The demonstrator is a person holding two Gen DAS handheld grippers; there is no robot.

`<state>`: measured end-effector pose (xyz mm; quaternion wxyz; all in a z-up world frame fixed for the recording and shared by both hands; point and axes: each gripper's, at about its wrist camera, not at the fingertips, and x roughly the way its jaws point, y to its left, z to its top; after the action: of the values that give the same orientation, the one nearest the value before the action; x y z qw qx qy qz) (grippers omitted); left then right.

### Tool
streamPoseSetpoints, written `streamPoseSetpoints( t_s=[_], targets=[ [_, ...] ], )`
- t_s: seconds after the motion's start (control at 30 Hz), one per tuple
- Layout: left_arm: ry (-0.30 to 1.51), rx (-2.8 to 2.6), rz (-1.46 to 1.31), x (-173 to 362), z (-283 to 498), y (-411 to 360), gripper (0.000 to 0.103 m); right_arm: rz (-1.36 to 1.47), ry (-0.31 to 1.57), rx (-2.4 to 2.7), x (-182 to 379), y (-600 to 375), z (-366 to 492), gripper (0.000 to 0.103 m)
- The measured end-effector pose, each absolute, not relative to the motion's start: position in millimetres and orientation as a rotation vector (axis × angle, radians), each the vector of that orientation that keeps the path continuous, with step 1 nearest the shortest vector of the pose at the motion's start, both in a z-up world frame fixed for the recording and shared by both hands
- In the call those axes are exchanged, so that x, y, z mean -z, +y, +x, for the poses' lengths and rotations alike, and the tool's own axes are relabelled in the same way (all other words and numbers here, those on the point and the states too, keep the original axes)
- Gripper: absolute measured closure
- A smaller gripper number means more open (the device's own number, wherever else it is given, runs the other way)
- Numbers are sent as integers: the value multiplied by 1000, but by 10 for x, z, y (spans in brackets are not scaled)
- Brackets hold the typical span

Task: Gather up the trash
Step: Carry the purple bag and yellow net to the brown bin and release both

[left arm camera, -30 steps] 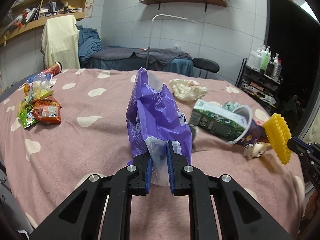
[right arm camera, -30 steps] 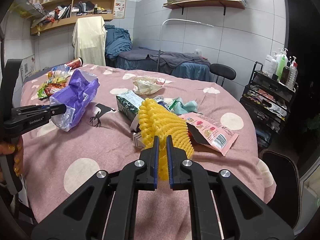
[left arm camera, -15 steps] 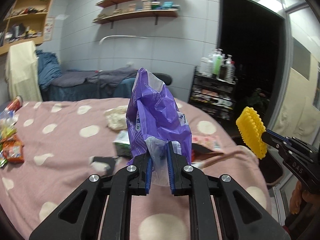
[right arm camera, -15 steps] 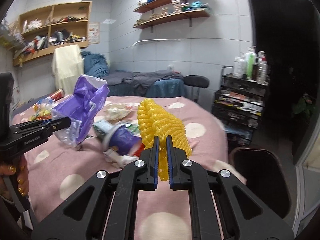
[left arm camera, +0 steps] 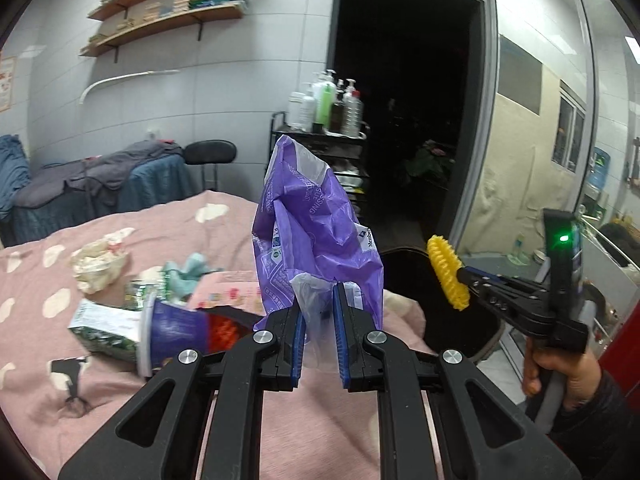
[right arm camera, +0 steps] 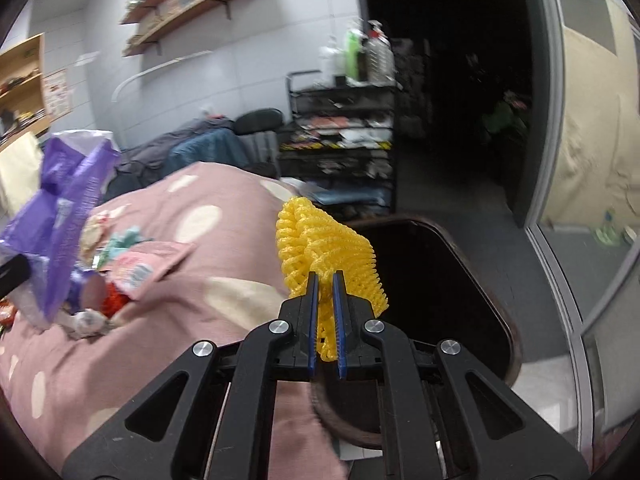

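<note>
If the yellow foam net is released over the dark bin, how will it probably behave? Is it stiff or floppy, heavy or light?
The yellow foam net probably is light: the right hand-held gripper holds it by a thin pinch only. It seems soft but springy, since its open mesh stands up above the pads without drooping. Released over the dark bin, it would likely fall slowly and might bounce or drift.

On the purple plastic bag [left arm camera: 316,236] that I hold, I can read white letters "SING" near the top and "Member" on a small white label at the right edge. Other print on it is too small.
</note>
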<state>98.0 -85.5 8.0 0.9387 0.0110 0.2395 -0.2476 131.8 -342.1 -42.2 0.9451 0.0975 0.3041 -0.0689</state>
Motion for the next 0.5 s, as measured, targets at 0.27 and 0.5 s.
streamPoseSetpoints(
  t_s=[0.27, 0.5],
  targets=[
    [546, 608, 49, -5, 1071, -1224, 89, 340, 771, 228, 959, -3911, 1537, 92],
    [606, 666, 65, 73, 1169, -1466, 89, 374, 782, 319, 1152, -3997, 1389, 42]
  ],
)
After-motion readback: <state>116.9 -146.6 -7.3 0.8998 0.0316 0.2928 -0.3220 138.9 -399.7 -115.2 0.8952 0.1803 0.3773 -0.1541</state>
